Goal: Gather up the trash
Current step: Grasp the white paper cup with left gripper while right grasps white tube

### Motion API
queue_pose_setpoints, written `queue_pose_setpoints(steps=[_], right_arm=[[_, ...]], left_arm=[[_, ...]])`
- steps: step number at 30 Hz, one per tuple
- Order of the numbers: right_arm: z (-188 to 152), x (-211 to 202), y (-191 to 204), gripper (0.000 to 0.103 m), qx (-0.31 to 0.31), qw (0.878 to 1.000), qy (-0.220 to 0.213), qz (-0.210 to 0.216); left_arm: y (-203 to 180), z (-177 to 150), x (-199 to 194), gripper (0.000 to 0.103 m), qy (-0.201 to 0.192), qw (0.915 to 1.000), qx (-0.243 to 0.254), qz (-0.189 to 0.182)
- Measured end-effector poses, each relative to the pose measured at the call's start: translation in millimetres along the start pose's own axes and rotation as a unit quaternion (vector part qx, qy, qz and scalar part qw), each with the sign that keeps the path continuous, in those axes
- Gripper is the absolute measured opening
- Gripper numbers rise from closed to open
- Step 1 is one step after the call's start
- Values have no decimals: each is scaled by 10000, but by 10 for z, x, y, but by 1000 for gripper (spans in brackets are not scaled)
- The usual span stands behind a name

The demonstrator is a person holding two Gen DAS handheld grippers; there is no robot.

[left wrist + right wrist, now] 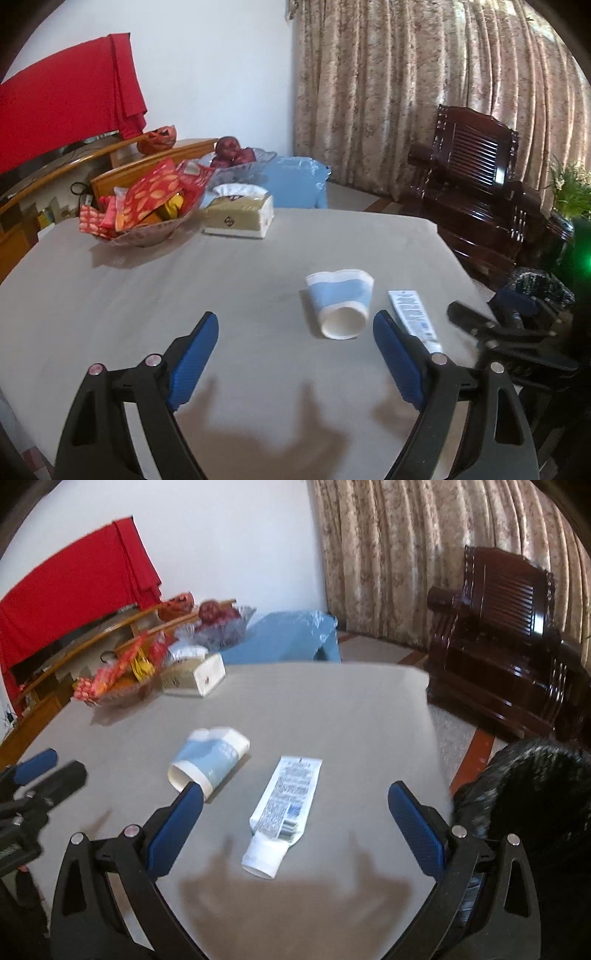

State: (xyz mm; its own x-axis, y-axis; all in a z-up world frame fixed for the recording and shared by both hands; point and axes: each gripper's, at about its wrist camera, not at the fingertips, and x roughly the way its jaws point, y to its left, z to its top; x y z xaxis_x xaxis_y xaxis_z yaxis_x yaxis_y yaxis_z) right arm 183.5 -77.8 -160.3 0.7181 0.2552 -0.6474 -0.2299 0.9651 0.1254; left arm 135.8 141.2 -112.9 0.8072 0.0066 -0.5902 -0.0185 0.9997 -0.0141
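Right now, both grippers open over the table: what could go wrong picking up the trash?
1. The paper cup lies on its side, already dented; it may roll off or crush further under the left gripper.
2. The flattened tube lies flat on the table; the right gripper may scrape or slip.
3. Cup and tube lie close together, so the grippers could collide.

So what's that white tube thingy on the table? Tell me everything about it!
The squeeze tube looks like soft plastic, white with small dark print and a blue patch. It is squashed flat, so it looks used up. It lies flat on the grey table, with its wide white cap end nearest the camera and its crimped end pointing away. A paper cup lies on its side to the left. Nothing grips it.
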Motion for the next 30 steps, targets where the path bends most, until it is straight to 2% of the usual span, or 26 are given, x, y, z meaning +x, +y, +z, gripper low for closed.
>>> queue_pose_setpoints(steps=[2,6,9,14,17,21,30], right_arm=[[-54,100,21,96,-21,9999,119,-32],[-122,301,25,84,-24,9990,438,-63],[-143,398,11,82,78,9980,629,-53],[-198,538,22,65,129,9950,982,120],[-197,563,53,63,108,9949,985,167],[-184,582,81,47,80,9945,1017,230],[-141,520,-10,46,5,9944,1020,262]], left_arm=[[48,-19,60,84,58,10000,-41,-3],[71,-66,144,84,152,9999,-62,-36],[77,-82,206,84,206,9997,-59,-68],[83,-105,297,84,291,9995,-87,-93],[77,-109,322,84,321,9994,-104,-94],[71,-112,373,84,375,9992,-115,-104],[-62,-50,539,84,448,9987,-82,-248]])
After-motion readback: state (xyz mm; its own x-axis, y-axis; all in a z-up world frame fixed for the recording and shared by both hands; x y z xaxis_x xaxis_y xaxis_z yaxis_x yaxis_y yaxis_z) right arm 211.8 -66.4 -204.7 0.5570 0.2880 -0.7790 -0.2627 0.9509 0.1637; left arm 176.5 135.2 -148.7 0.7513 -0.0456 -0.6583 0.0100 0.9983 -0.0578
